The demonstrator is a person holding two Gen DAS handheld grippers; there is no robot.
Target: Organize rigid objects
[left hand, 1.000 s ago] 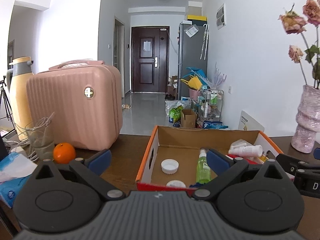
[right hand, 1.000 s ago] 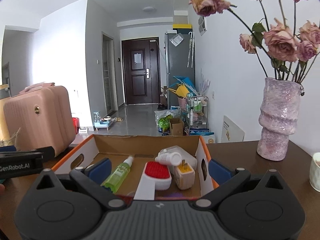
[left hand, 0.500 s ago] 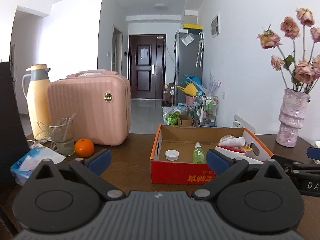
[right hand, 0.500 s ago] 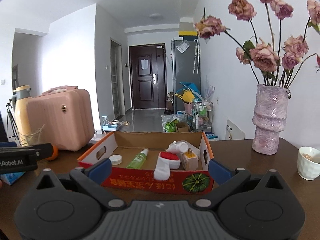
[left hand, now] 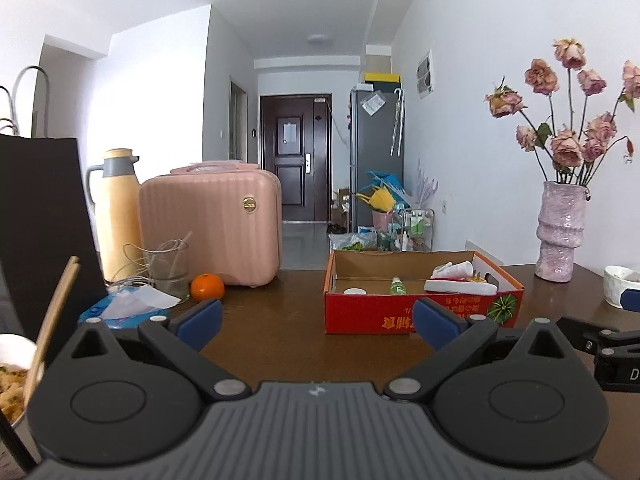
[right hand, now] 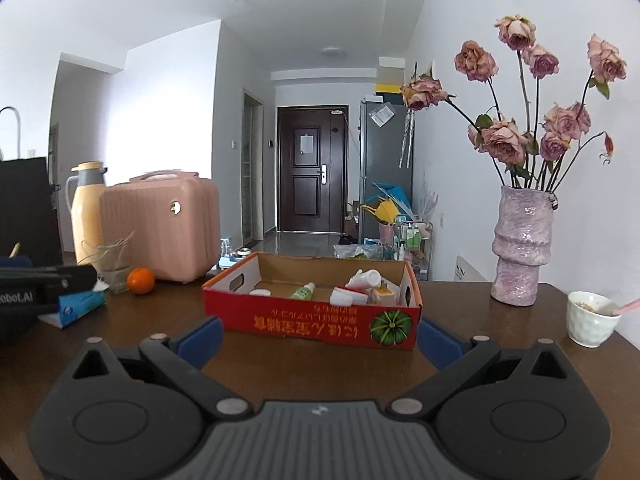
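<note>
A red cardboard box sits on the dark wooden table. Inside it lie a green spray bottle, a white round lid, a white bottle, a red-and-white brush and a plug adapter. My left gripper stands open well short of the box, nothing between its blue pads. My right gripper is open too, just in front of the box's near wall and holding nothing.
A pink suitcase, a yellow thermos, a glass, an orange and a tissue pack stand left of the box. A pink vase with dried roses and a white cup stand right. A noodle bowl with chopsticks is at my left.
Both grippers have pulled back and away from the box, which now looks smaller and farther off. Both stay open and empty.
</note>
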